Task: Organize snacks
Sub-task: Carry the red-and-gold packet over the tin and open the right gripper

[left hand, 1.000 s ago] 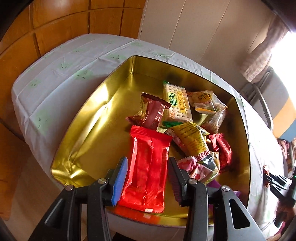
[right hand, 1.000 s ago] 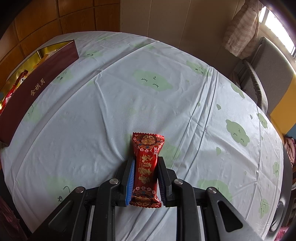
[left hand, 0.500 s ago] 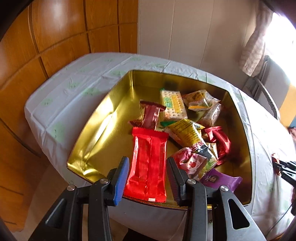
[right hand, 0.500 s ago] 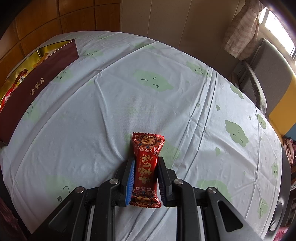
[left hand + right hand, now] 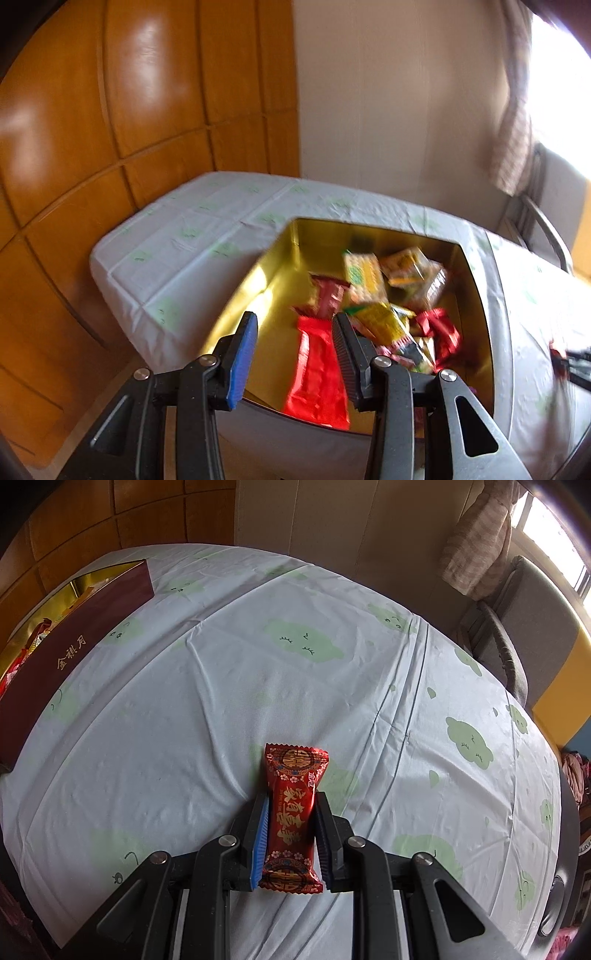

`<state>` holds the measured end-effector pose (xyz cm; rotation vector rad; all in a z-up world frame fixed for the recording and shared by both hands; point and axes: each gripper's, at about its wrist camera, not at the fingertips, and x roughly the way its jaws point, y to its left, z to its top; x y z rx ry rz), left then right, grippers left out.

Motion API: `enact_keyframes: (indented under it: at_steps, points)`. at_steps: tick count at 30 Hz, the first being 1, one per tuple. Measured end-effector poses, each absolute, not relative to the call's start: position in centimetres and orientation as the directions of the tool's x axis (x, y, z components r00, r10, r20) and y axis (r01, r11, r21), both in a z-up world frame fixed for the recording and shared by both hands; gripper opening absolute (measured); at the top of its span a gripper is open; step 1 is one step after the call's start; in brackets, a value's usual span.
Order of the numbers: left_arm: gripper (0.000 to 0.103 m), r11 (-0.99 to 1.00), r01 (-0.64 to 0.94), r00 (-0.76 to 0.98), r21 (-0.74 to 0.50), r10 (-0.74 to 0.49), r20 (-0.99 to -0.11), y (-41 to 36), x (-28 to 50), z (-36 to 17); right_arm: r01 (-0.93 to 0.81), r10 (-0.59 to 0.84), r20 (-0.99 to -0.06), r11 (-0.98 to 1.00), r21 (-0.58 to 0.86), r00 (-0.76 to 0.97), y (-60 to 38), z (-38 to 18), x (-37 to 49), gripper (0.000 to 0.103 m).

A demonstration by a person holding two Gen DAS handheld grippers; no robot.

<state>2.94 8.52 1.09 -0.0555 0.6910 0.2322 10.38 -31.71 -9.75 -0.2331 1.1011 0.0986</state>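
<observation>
A gold tin (image 5: 280,258) sits on the table and holds several snack packets. A long plain red packet (image 5: 317,373) lies at its near edge. My left gripper (image 5: 293,332) is open and empty, raised above the tin's near side. My right gripper (image 5: 290,812) is shut on a red packet with gold characters (image 5: 291,808), which rests on the tablecloth (image 5: 258,664). The tin shows in the right wrist view as a dark red wall (image 5: 74,642) at the far left.
The round table has a pale cloth with green cloud prints. A grey chair (image 5: 532,627) stands at the back right. Wooden wall panels (image 5: 110,110) rise behind the tin. The table edge (image 5: 122,288) drops off left of the tin.
My left gripper has lifted and drawn back from the tin, leaving the long red packet lying in it; the view is blurred by motion. My right gripper and its packet have not moved.
</observation>
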Motion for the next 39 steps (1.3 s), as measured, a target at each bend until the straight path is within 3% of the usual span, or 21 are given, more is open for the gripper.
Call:
enact_keyframes:
  at_steps: [7, 23, 31, 39]
  points:
    - [0.043, 0.947, -0.321, 0.758, 0.012, 0.265, -0.596, 11.1, 2.2, 2.3, -0.183, -0.056, -0.894, 0.971, -0.153, 0.445, -31.5, -9.8, 10.5, 0.023]
    - [0.043, 0.930, -0.366, 0.764, -0.010, 0.294, -0.575, 14.0, 0.6, 2.2, -0.024, -0.163, -0.892, 0.981, -0.191, 0.422, -30.0, -9.5, 11.1, 0.022]
    - [0.043, 0.930, -0.366, 0.762, -0.017, 0.289, -0.579, 14.5, 0.5, 1.9, -0.063, -0.037, -0.891, 0.995, -0.073, 0.452, -26.7, -7.4, 11.1, 0.022]
    - [0.043, 0.933, -0.360, 0.764, -0.026, 0.278, -0.583, 14.6, 0.5, 1.7, -0.294, 0.163, -0.842, 0.956, 0.006, 0.514, -17.2, -2.9, 11.0, 0.022]
